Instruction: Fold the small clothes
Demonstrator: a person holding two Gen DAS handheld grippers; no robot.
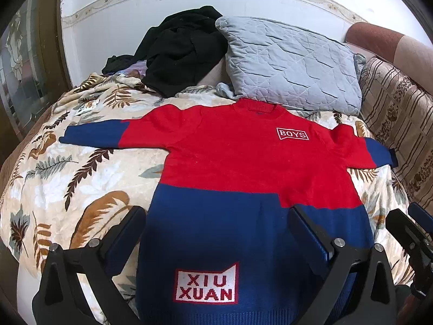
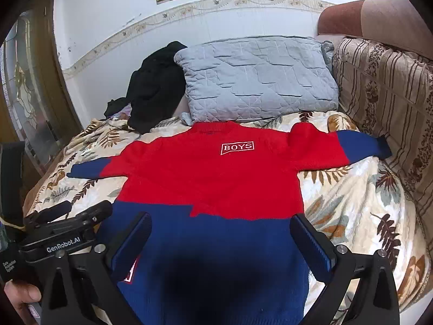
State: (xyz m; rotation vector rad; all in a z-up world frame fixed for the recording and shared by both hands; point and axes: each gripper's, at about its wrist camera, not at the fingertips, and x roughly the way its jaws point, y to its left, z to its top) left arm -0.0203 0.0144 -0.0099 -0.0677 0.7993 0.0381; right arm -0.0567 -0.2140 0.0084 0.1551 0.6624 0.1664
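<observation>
A small red and blue sweater (image 1: 243, 162) lies flat, front up, on the leaf-print bed cover, both sleeves spread out; it also shows in the right wrist view (image 2: 211, 178). It has a "BOYS" patch on the chest and a "XIU XUAN" patch near the hem. My left gripper (image 1: 216, 224) is open and empty, hovering over the blue lower part, left of centre. My right gripper (image 2: 220, 230) is open and empty over the blue lower part, towards the right. The left gripper's body (image 2: 67, 230) shows at the left of the right wrist view.
A grey quilted pillow (image 1: 292, 62) lies behind the collar, with a heap of black clothes (image 1: 181, 51) to its left. A striped, floral padded sofa back (image 2: 387, 103) borders the right side. The leaf-print bed cover (image 1: 81, 168) drops off at the left.
</observation>
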